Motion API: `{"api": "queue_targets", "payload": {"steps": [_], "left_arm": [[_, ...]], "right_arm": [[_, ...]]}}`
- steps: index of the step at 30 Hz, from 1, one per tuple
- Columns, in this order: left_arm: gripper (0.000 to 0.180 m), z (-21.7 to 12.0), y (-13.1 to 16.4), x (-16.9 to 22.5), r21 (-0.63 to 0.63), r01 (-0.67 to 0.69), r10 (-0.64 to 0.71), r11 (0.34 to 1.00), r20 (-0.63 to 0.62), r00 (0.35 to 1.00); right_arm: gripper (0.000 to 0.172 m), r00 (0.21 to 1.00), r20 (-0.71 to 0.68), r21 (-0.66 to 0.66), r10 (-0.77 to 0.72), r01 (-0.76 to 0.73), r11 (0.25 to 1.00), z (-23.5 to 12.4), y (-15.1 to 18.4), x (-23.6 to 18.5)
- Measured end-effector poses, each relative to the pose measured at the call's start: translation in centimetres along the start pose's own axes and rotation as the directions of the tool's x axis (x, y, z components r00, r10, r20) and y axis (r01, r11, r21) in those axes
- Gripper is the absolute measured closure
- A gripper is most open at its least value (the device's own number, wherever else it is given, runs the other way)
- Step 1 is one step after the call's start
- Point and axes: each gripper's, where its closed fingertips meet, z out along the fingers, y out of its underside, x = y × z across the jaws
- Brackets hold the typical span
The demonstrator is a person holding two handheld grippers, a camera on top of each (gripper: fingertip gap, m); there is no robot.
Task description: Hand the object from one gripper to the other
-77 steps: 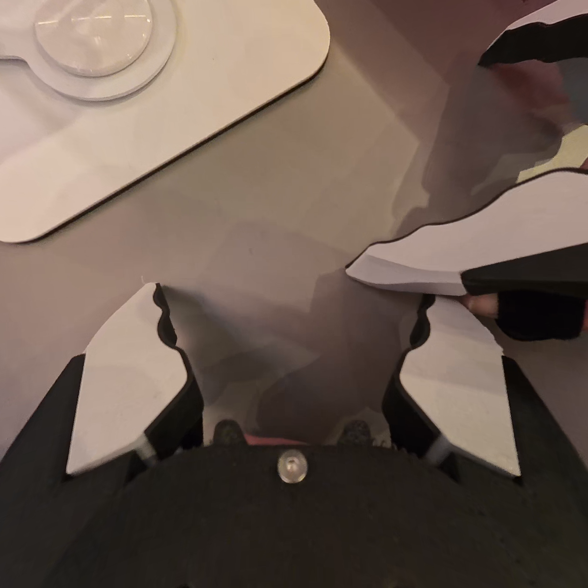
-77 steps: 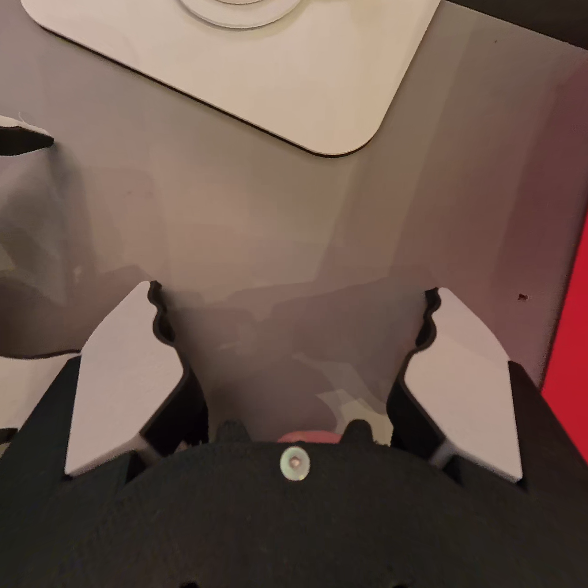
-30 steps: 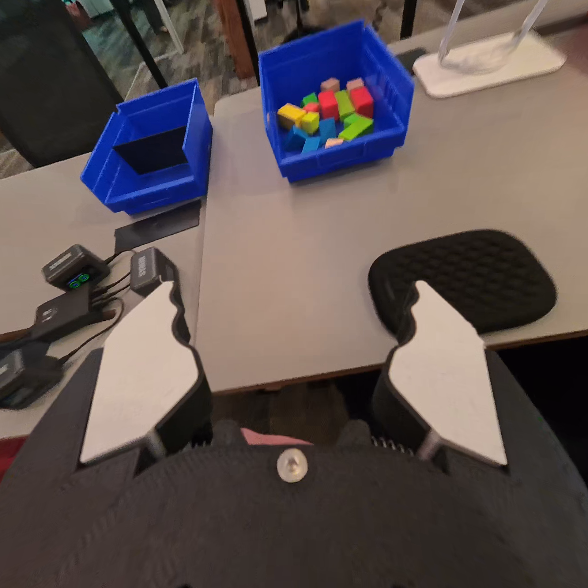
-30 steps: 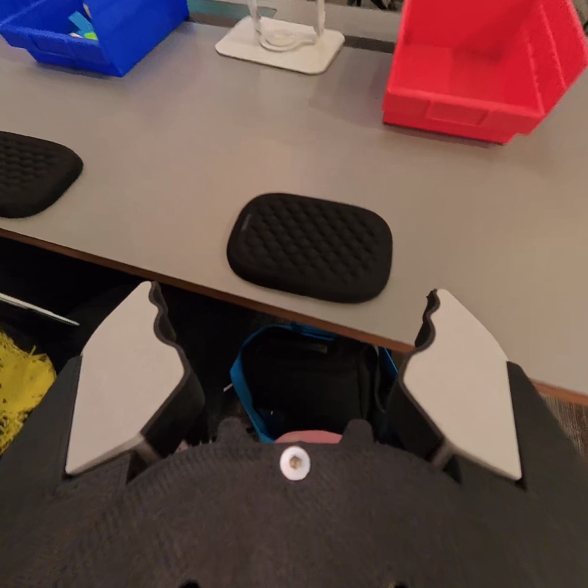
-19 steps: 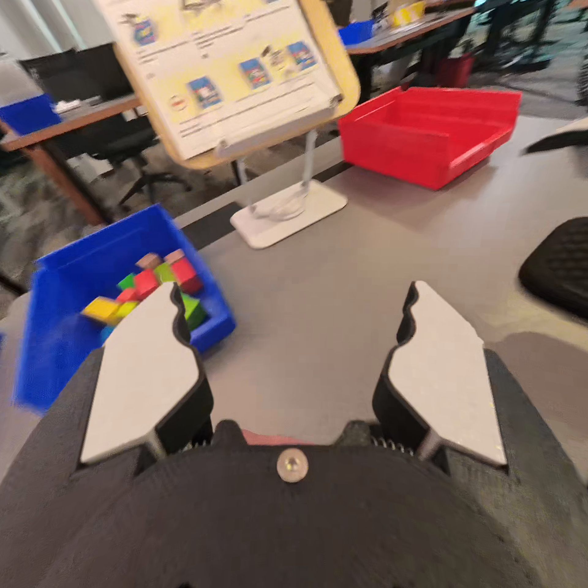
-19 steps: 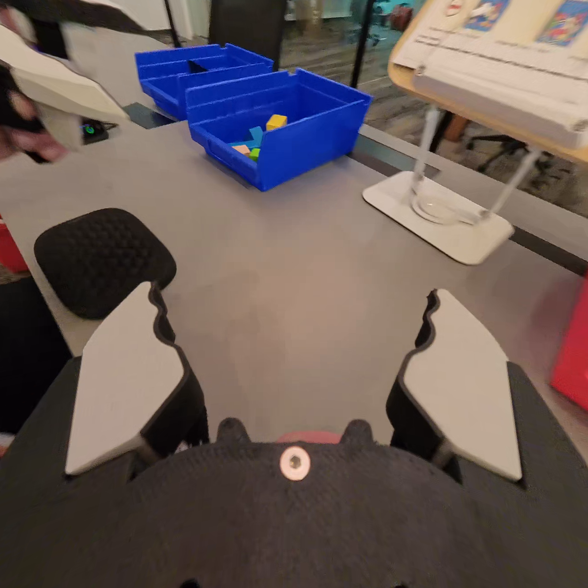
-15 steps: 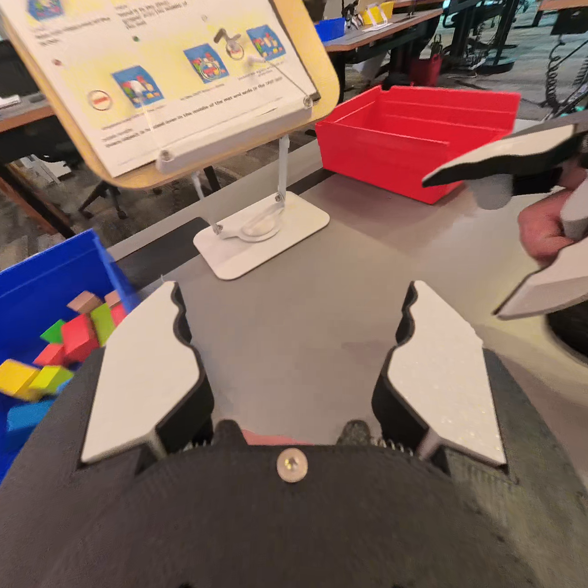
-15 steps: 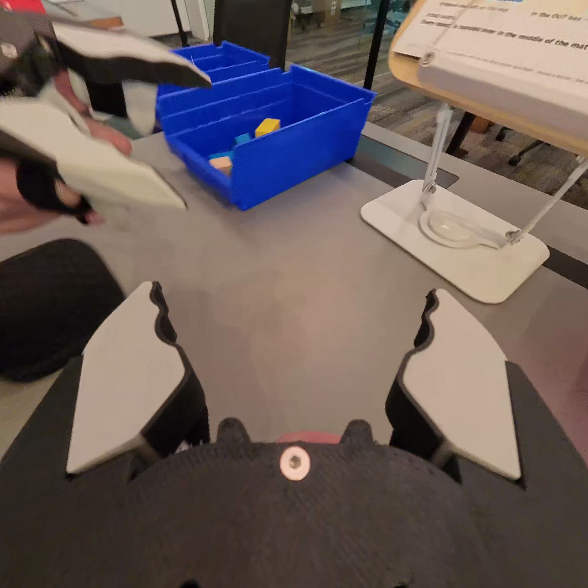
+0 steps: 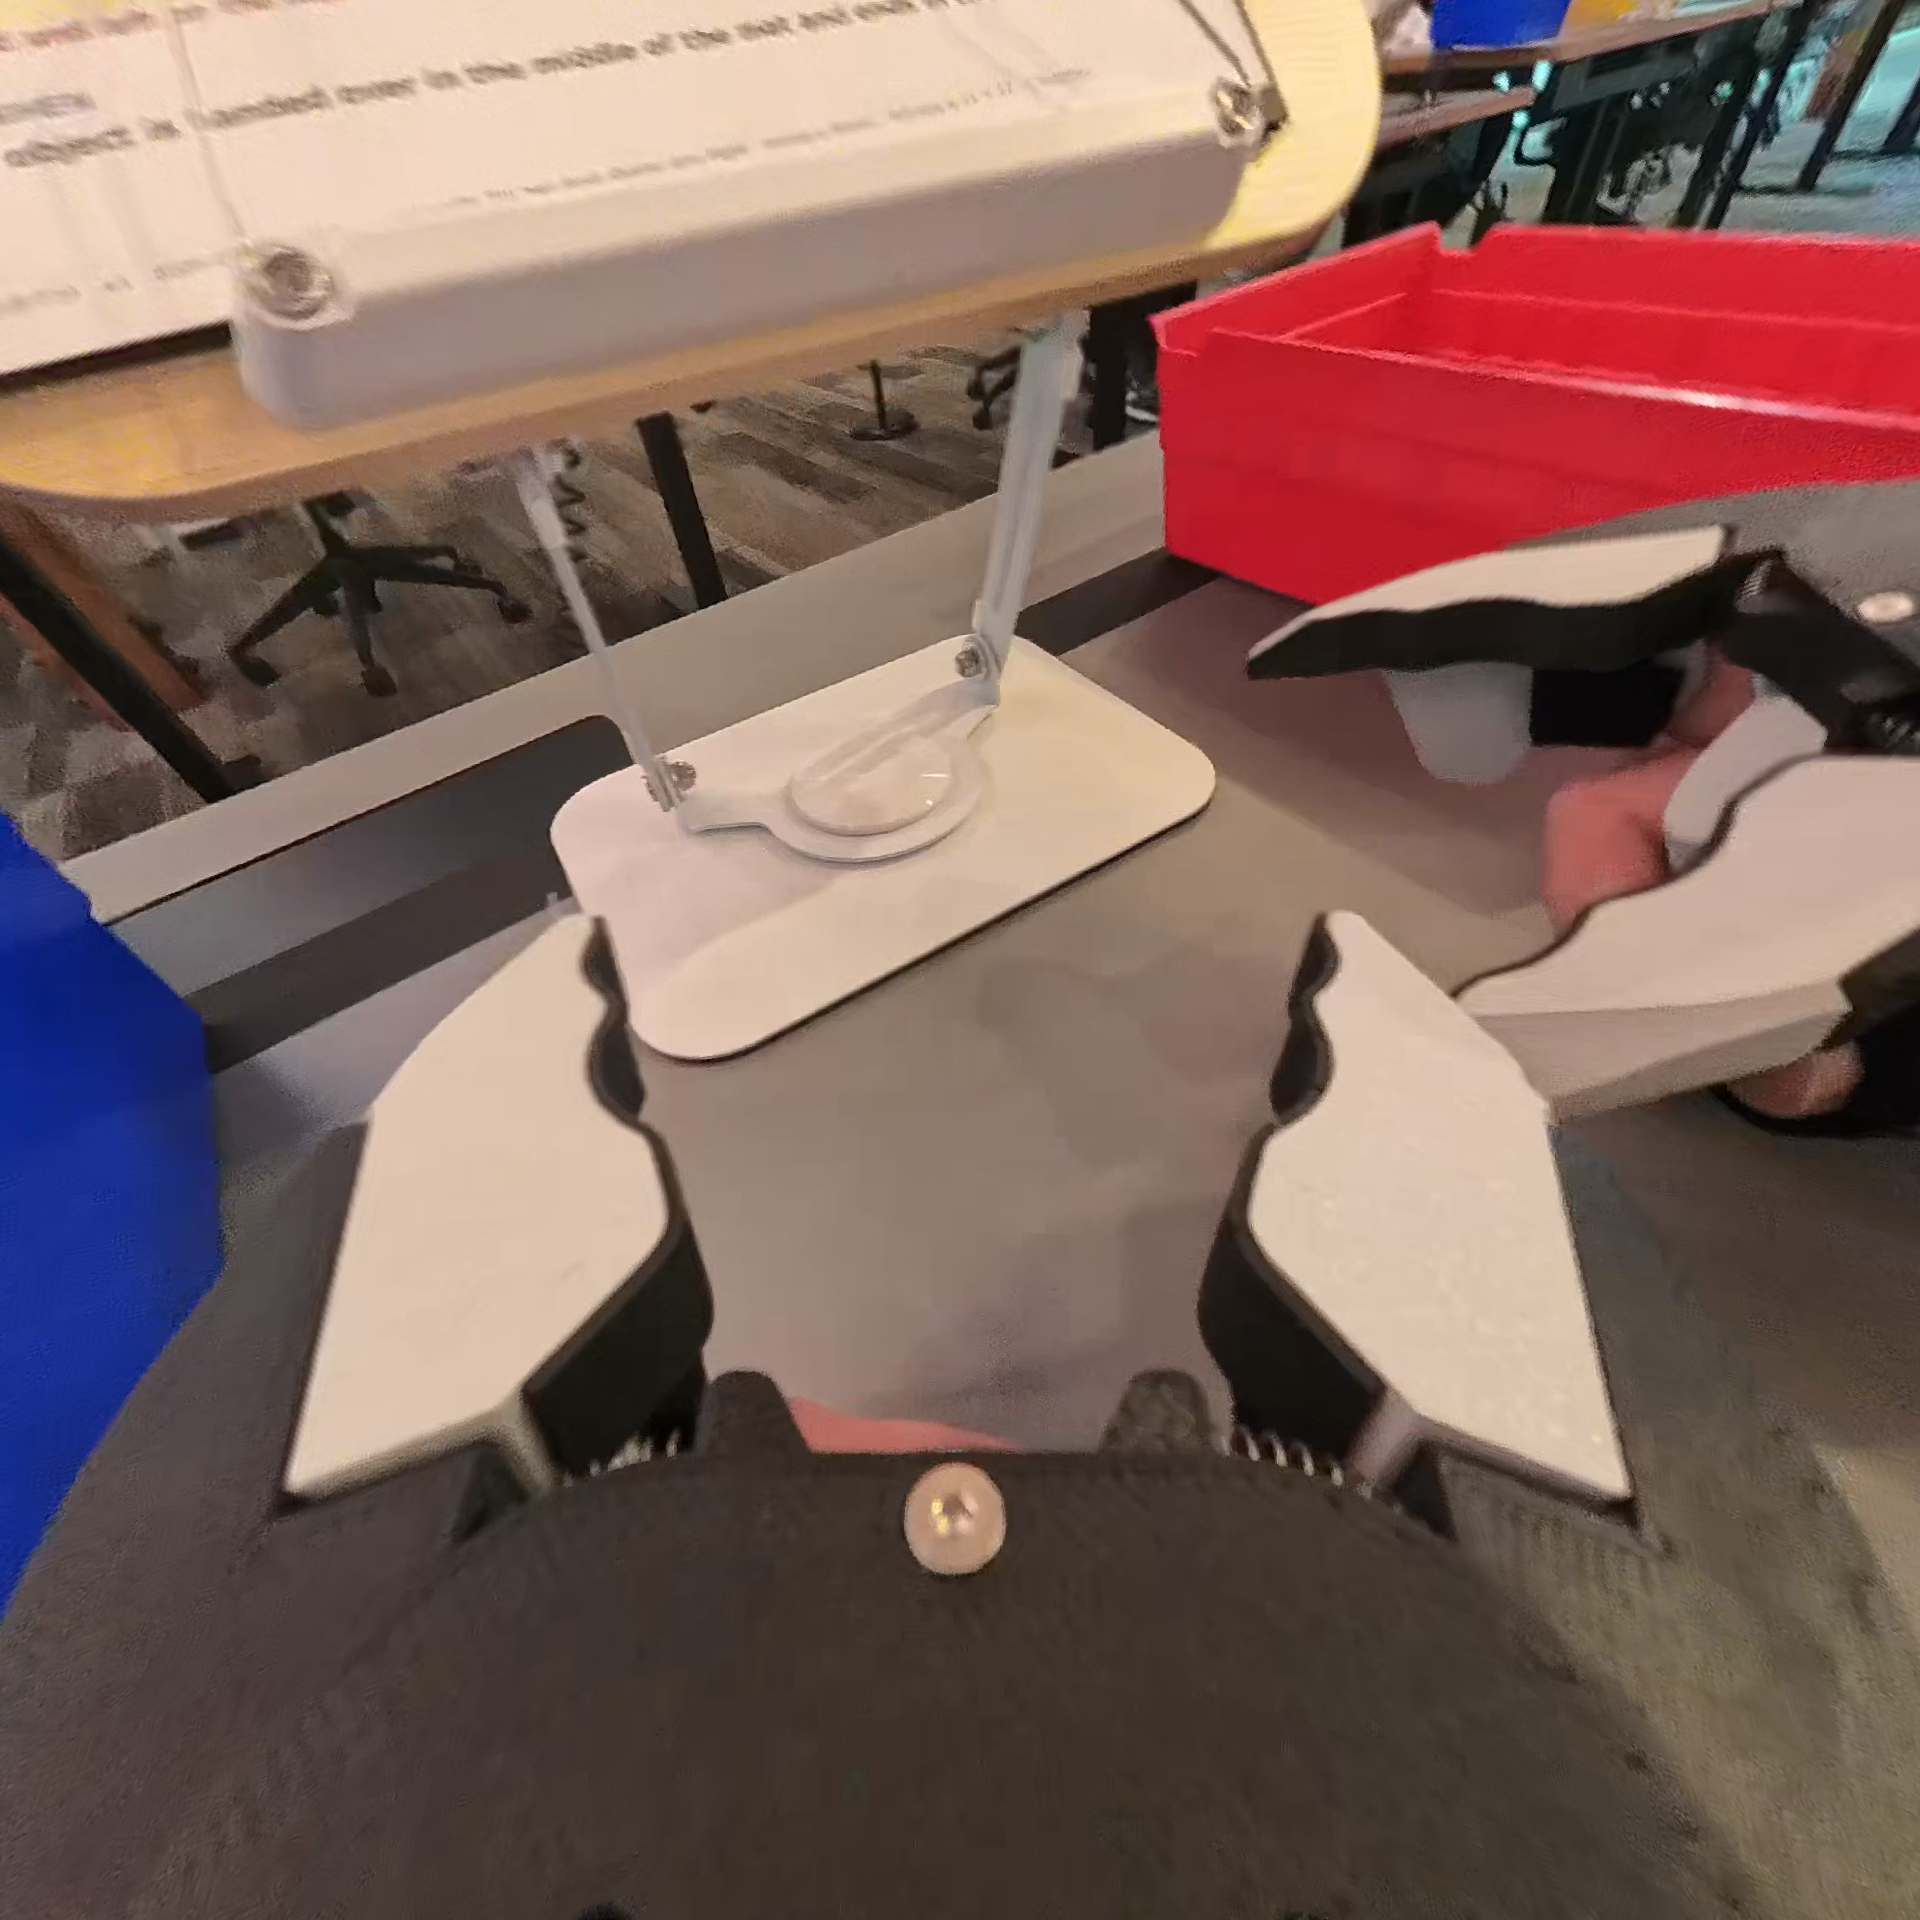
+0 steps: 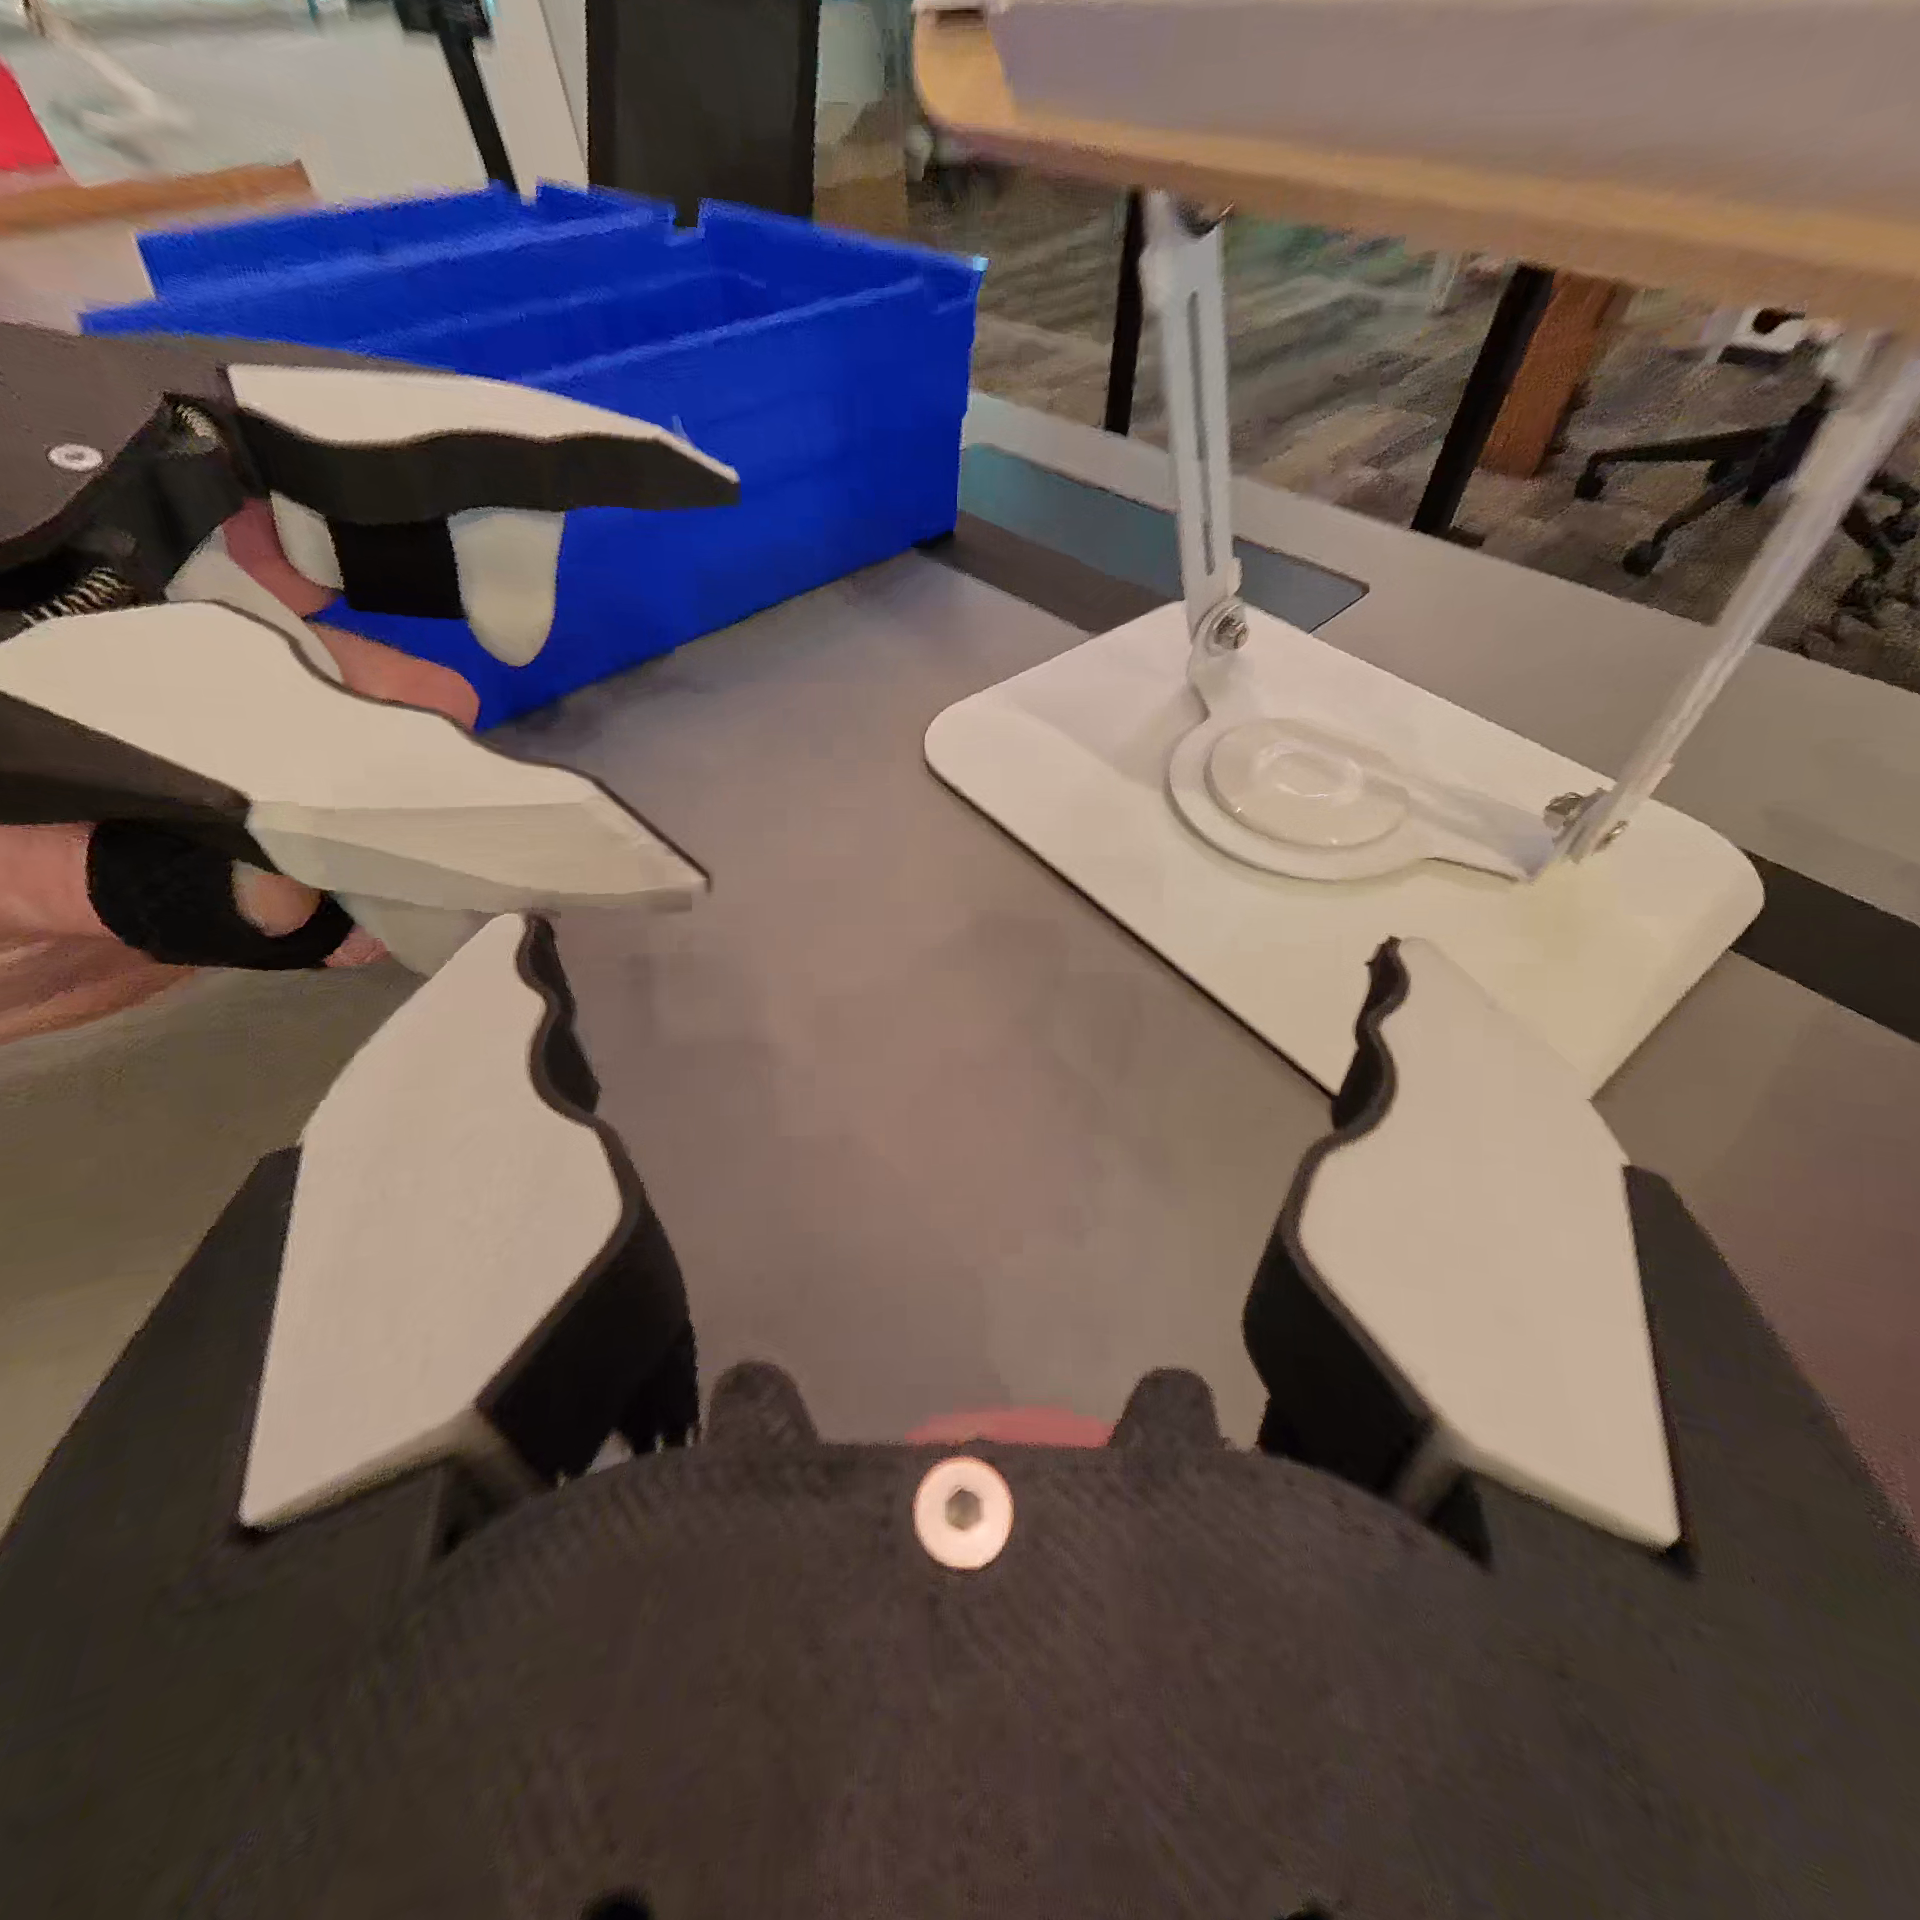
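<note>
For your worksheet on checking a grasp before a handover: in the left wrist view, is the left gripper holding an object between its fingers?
No: the left gripper stands open, and only bare grey table shows between its fingers.

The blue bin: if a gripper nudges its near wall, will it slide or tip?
Probably slide. The blue bin looks low and wide, flat on the smooth grey table. Its walls look like rigid plastic, so little flex. Its load is hidden, so its weight is unclear.

Grey table (image 9: 1039, 1195) under soft indoor light, patterned carpet (image 9: 810, 478) beyond its far edge, black swivel-chair base (image 9: 353, 613) on that carpet, another chair base (image 10: 1745, 478) past the table, dark desk legs (image 9: 1704, 114) farther back
</note>
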Motion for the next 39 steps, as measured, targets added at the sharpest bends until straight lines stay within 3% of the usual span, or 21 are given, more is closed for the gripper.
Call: {"api": "queue_targets", "payload": {"steps": [2,5,8,18,30,39], "left_arm": [[0.060,-0.1,-0.5,-0.1,0.019,-0.034,0.034,0.999,0.001,0.999],[0.061,-0.4,-0.8,-0.5,0.057,0.019,-0.019,0.998,-0.009,1.000],[0.055,-0.3,0.7,-1.0,0.004,0.015,-0.015,1.000,-0.001,1.000],[0.058,-0.5,-0.4,-0.5,0.048,0.079,-0.077,0.996,-0.055,0.996],[0.058,-0.2,-0.5,0.8,0.039,0.121,-0.116,0.992,-0.127,0.985],[0.062,0.2,-0.3,1.0,0.032,0.089,-0.084,0.996,-0.118,0.989]], "right_arm": [[0.034,0.999,-0.011,0.020,-0.039,0.039,0.999,-0.3,-0.9,-0.1],[0.034,0.999,0.033,0.040,0.008,-0.009,0.999,0.2,-1.2,-0.7],[0.029,0.999,0.035,0.012,-0.027,0.027,1.000,0.6,-0.6,-1.1],[0.027,0.995,0.098,0.064,0.015,-0.022,0.998,0.4,-1.7,-1.9],[0.027,0.991,0.123,0.079,-0.046,0.036,0.996,-0.1,-2.4,-3.1],[0.031,0.990,0.128,0.069,-0.064,0.056,0.996,0.1,-2.1,-3.4]]}}
